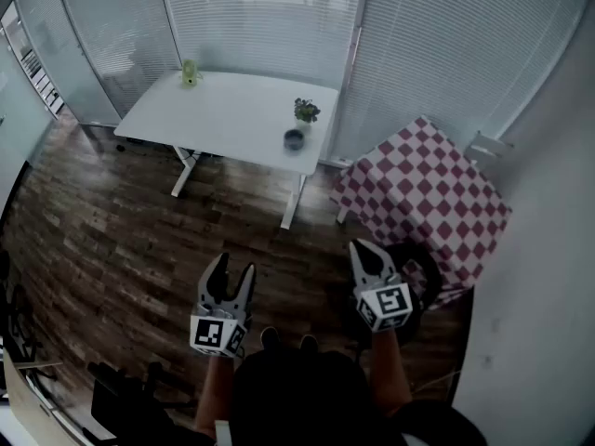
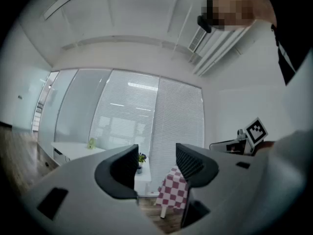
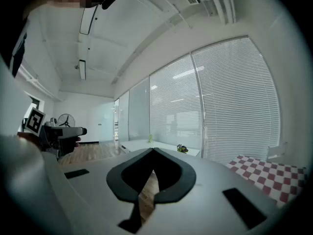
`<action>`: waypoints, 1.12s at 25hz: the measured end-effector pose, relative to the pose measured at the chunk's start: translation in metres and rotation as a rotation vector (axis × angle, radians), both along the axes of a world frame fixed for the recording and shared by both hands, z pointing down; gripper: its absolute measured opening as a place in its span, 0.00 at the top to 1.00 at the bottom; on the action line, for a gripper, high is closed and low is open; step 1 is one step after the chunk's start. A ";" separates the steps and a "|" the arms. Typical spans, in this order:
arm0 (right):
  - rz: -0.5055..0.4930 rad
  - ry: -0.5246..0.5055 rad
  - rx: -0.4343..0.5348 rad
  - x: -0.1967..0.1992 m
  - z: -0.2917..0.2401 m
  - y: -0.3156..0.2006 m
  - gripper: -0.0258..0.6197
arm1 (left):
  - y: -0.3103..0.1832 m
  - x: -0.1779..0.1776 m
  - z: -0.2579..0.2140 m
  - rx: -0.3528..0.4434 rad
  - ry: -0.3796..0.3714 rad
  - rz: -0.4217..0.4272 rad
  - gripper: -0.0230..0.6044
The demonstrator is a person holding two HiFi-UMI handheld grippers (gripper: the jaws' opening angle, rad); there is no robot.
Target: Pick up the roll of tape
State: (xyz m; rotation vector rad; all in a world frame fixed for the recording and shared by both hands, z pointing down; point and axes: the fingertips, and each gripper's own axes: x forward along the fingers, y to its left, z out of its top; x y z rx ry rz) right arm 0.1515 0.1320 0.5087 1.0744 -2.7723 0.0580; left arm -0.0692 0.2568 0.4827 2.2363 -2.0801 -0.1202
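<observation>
A small dark round thing [image 1: 294, 138], possibly the roll of tape, lies near the right end of the white table [image 1: 223, 110], beside a little potted plant [image 1: 306, 110]; it is too small to tell for sure. Both grippers are held in the air over the wooden floor, well short of that table. My left gripper [image 1: 234, 266] is open with nothing between its jaws, and its own view shows the left gripper [image 2: 156, 153] pointing level at the blinds. My right gripper [image 1: 359, 246] is shut and empty, and in its own view the right gripper [image 3: 153, 151] has its tips touching.
A small green object [image 1: 190, 72] stands at the white table's far left corner. A table with a red-and-white checkered cloth [image 1: 423, 193] stands to the right, by the wall. Closed blinds [image 1: 279, 17] run behind both tables. Dark wooden floor [image 1: 112, 240] lies between me and the tables.
</observation>
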 end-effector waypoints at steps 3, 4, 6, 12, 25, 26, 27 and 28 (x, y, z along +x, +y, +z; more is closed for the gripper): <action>0.008 -0.011 0.014 -0.002 -0.007 -0.001 0.95 | -0.001 -0.002 -0.004 0.015 -0.015 -0.022 0.59; 0.006 -0.015 0.013 -0.003 -0.008 0.000 0.95 | -0.001 -0.003 -0.004 0.018 -0.002 -0.023 0.59; 0.001 -0.028 0.013 -0.004 -0.011 0.001 0.95 | -0.002 -0.004 -0.003 0.010 -0.014 -0.025 0.59; -0.020 -0.043 0.017 -0.003 -0.013 0.005 0.95 | -0.002 -0.004 0.001 -0.005 -0.014 -0.035 0.59; -0.065 -0.097 -0.059 0.020 0.000 0.003 0.95 | -0.001 0.027 -0.005 -0.014 -0.033 -0.029 0.60; -0.066 -0.095 -0.058 0.023 0.002 0.003 0.95 | 0.001 0.030 -0.004 -0.014 -0.030 -0.032 0.60; -0.066 -0.091 -0.058 0.027 0.004 0.003 0.95 | 0.002 0.033 -0.002 -0.014 -0.027 -0.035 0.60; -0.065 -0.088 -0.060 0.029 0.006 0.001 0.95 | 0.002 0.036 0.000 -0.016 -0.024 -0.037 0.60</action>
